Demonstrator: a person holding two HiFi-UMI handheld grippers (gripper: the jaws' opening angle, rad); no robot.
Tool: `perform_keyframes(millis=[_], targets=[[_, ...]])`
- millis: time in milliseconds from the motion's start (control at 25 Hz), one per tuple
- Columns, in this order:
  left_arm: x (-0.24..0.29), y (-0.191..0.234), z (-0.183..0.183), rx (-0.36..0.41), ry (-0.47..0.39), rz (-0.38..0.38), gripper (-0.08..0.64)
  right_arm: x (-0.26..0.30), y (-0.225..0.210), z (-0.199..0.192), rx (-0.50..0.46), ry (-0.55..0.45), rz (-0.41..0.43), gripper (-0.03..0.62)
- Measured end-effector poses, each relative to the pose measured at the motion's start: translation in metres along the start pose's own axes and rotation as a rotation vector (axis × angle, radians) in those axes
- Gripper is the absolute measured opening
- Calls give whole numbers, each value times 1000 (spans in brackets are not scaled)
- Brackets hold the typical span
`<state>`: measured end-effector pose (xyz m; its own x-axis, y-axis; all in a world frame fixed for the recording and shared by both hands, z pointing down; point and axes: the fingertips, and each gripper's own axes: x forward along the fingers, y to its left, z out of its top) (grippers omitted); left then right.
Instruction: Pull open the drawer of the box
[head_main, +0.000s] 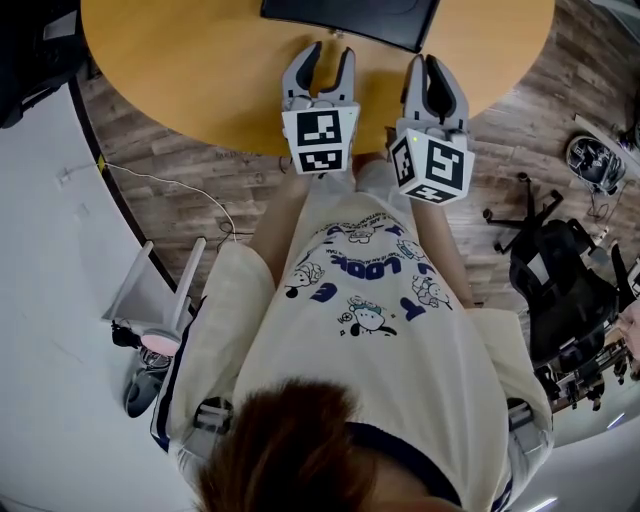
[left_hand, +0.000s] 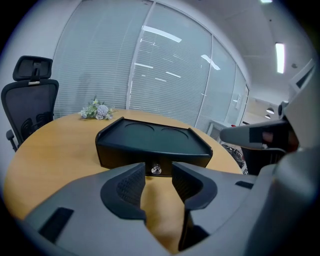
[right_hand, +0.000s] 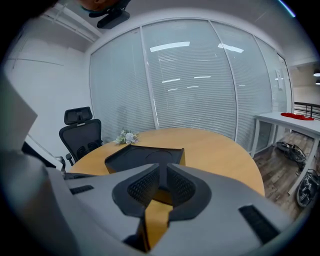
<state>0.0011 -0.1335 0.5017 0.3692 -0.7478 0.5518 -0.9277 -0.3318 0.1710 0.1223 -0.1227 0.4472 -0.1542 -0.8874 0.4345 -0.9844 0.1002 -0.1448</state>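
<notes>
A black box (head_main: 350, 18) lies on the round wooden table (head_main: 200, 70), its front at the far edge of the head view. In the left gripper view the box (left_hand: 150, 140) faces me, and the drawer's small clear knob (left_hand: 156, 169) shows in the gap just beyond my fingertips. My left gripper (head_main: 332, 55) (left_hand: 159, 182) is open with nothing between its pads, a short way in front of the knob. Beside it, to the right of the box front (right_hand: 142, 156), my right gripper (head_main: 428, 65) (right_hand: 163, 175) stands shut and empty.
A small bunch of flowers (left_hand: 97, 110) lies on the table behind the box. Black office chairs stand at the table's far side (left_hand: 30, 100) and on the floor to my right (head_main: 560, 290). A white stand (head_main: 150, 300) is at my left. Glass walls with blinds surround the room.
</notes>
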Motion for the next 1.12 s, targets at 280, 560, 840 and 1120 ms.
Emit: perform_keyframes(millis=[280,560,840,1120], targets=[[11,-5,-6,-9,60,-12,173,-2,-9,-6,10,14,-19,44],[19,0,-10,-24,104,-5,186,-1,-9,-13,15,33,-22,44],[26,1,-14,-3,146,-18,186,0,-10,-16,22,42,-26,44],[31,1,-17,11,187,-10,186,-1,-16,-18,30,48,-40,44]])
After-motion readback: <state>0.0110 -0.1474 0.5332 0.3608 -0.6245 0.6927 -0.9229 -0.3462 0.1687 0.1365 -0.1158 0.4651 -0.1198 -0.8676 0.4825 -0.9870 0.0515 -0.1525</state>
